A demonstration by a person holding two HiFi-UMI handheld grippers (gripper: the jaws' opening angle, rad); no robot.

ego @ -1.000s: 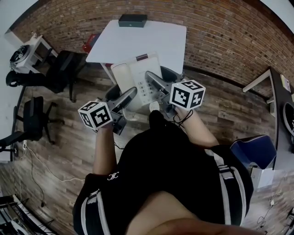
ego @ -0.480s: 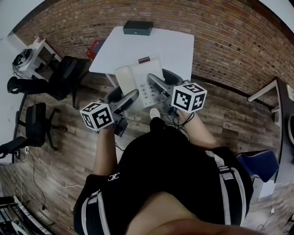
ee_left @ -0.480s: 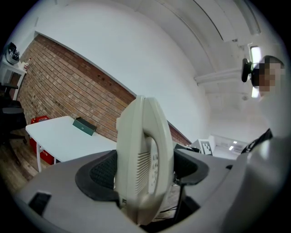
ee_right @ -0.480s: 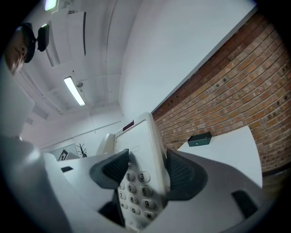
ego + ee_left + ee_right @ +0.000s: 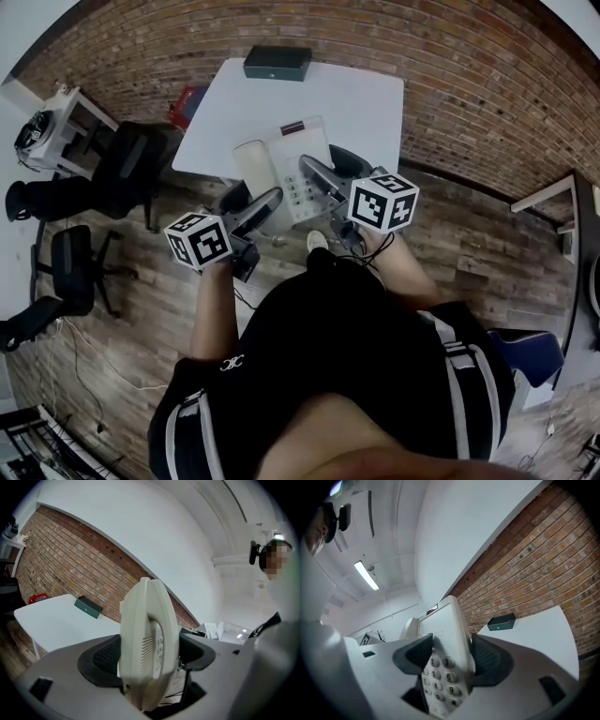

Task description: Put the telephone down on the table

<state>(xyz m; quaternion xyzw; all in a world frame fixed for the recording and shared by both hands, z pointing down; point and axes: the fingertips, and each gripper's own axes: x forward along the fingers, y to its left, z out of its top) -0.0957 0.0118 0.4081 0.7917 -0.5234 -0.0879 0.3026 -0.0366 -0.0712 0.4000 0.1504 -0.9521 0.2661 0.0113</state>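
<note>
The left gripper (image 5: 270, 200) and right gripper (image 5: 309, 169) were each clamped on the desk telephone (image 5: 298, 155), its long axis pointing away; the white table (image 5: 356, 98) lay just ahead, upper centre.

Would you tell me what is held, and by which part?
Both hold the telephone: left tool on its handset side, right tool on its keypad side.

Our left arm (image 5: 214, 300) and right arm (image 5: 410, 272) reach forward side by side. Our left gripper (image 5: 265, 202) clamps the phone (image 5: 298, 161) edge-on between its jaws, and our right gripper (image 5: 315, 174) clamps the keypad side between its jaws.
</note>
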